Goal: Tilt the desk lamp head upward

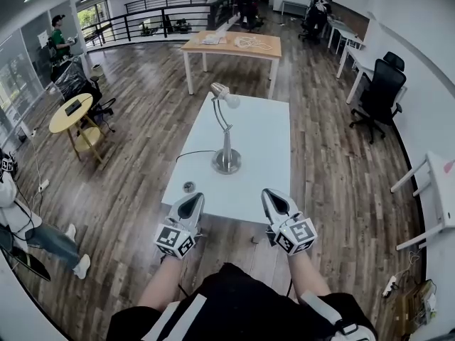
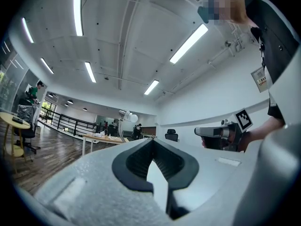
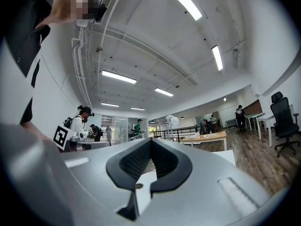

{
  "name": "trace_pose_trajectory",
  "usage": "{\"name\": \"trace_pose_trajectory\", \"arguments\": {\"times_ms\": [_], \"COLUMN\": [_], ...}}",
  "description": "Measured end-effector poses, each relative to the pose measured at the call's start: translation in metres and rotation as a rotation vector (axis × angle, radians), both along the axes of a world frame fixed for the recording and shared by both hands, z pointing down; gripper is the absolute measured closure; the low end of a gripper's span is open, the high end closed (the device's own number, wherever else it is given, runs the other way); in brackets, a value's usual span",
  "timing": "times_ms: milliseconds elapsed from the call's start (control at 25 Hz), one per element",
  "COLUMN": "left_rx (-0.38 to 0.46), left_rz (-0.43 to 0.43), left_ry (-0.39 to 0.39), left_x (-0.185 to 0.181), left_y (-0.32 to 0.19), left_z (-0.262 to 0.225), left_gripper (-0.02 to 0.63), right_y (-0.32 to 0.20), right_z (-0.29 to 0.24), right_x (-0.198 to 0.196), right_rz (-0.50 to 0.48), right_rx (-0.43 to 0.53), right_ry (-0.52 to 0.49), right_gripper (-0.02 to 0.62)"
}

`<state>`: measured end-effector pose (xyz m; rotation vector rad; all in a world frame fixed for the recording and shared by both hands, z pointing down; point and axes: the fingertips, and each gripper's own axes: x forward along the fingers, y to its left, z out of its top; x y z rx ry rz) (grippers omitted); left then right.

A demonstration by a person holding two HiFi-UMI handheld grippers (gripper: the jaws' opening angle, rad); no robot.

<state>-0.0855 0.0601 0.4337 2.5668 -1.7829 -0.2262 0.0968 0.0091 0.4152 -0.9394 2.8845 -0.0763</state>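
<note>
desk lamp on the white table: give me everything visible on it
The desk lamp looks like silver metal: round base, thin curved neck, small head with a white bulb end. It stands upright midway on the white table. A dark cable runs from the base toward the table's left edge. The left gripper and right gripper are at the near edge, well apart from it.

Open-plan office: desks (image 1: 234,46), swivel chairs (image 1: 380,91)

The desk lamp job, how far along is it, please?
Nothing done: the silver gooseneck desk lamp stands untouched on the white rectangular table. In hand: left gripper and right gripper, both shut and empty, hover at its near edge. Left: grasp the head and tilt it upward.
</note>
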Motion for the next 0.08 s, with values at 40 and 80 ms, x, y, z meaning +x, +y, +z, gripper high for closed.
{"name": "trace_pose_trajectory", "arguments": {"times_ms": [40,80], "left_rx": [0.001,0.002], "left_rz": [0.002,0.005], "left_ry": [-0.001,-0.001], "left_x": [-0.0004,-0.0008], "left_y": [-0.0002,-0.0004], "left_z": [-0.0002,-0.0005], "left_gripper": [0.606,0.606], "right_y": [0.0000,0.0000], "right_z": [0.0003,0.0005], "right_x": [-0.0006,-0.0012], "right_rz": [0.001,0.002], "right_rx": [0.001,0.002], "right_ry": [0.003,0.005], "right_gripper": [0.591,0.591]}}
